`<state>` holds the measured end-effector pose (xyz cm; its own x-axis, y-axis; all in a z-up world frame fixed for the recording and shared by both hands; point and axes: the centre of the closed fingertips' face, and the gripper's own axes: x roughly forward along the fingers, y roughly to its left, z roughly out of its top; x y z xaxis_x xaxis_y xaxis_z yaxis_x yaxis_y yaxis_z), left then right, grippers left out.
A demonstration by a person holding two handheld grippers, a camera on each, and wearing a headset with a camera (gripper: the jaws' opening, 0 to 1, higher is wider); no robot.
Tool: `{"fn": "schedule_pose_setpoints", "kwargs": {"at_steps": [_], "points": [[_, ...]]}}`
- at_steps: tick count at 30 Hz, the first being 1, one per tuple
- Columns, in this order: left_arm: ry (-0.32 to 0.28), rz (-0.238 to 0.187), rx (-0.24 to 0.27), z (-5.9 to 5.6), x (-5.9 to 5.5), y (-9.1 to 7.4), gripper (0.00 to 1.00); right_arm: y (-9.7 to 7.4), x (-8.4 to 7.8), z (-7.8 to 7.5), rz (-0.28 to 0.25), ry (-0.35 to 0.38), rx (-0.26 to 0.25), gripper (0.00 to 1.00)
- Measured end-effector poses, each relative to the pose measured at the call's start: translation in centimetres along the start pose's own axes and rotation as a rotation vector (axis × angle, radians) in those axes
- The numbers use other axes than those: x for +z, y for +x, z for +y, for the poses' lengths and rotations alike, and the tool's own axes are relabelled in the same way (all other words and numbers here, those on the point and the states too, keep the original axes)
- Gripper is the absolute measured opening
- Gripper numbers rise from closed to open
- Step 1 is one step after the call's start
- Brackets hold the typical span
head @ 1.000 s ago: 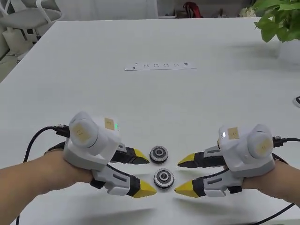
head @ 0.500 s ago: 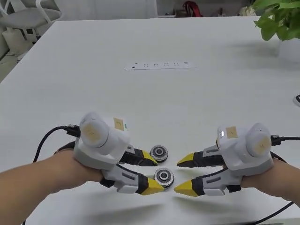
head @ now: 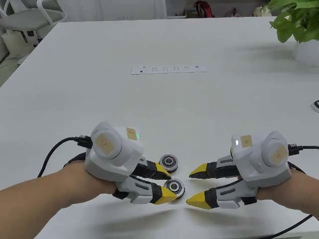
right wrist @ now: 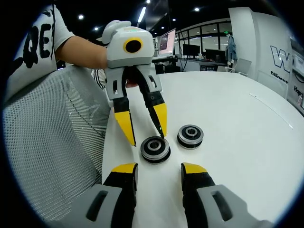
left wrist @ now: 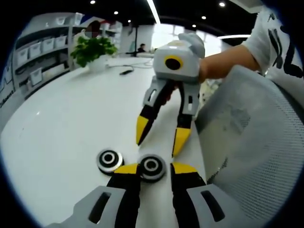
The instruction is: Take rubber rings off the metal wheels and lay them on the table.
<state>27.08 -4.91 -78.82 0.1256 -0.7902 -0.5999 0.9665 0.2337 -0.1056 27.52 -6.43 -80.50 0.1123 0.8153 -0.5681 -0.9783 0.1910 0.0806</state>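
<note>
Surface: A broad white table (head: 149, 114) ran back to a long white power strip (head: 169, 69), with a green leafy plant (head: 294, 20) at the far right corner and a white office chair (head: 30, 17) past the far left edge.
Wheels: 2 small round metal wheels lay flat near the front edge, close together but apart. The nearer wheel (head: 174, 187) sat between the 2 grippers, and the farther wheel (head: 168, 161) sat just behind it.
Rings: Each wheel carried a black rubber ring (right wrist: 155, 159) around its rim, and no ring lay loose on the table.
Left gripper: The white left gripper (head: 166, 183), with black-and-yellow jaws, was unclenched and carried nothing. Its yellow tips flanked the nearer wheel, but whether they touched it could not be told.
Right gripper: The matching right gripper (head: 195, 186) faced it from the other side, jaws spread and empty, tips just short of the same wheel.
Handling: The wheel looked dense, stiff and smooth, likely to slide on the slick tabletop. The ring was probably soft, stretchy and grippy.
Hold: 1 gripper would best pinch the metal hub or flat faces to pin the wheel, while the other hooked a tip under the ring's outer edge and peeled it sideways.
</note>
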Motion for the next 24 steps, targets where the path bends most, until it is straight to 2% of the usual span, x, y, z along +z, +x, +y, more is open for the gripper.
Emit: {"fn": "schedule_pose_setpoints", "kwargs": {"at_steps": [4, 7, 8, 12, 17, 24], "points": [[0.007, 0.002, 0.008, -0.02, -0.03, 0.30, 0.22, 0.02, 0.05, -0.02, -0.001, 0.000, 0.000, 0.33], [0.027, 0.024, 0.018, -0.01, -0.48, 0.52, 0.20, 0.04, 0.13, 0.00, -0.002, -0.001, 0.000, 0.33], [0.052, 0.008, 0.021, 0.06, -0.15, 0.52, 0.20, 0.04, 0.13, 0.01, -0.002, -0.001, 0.000, 0.33], [0.045, 0.019, 0.043, 0.37, -0.32, 0.44, 0.16, 0.10, 0.03, 0.09, 0.001, 0.000, 0.002, 0.33], [0.083, 0.025, 0.061, 0.38, -0.36, 0.50, 0.14, 0.18, -0.12, 0.16, 0.007, -0.002, 0.006, 0.33], [0.082, 0.020, 0.073, 0.49, -0.34, 0.50, 0.14, 0.35, 0.25, 0.28, -0.012, 0.011, 0.006, 0.32]]}}
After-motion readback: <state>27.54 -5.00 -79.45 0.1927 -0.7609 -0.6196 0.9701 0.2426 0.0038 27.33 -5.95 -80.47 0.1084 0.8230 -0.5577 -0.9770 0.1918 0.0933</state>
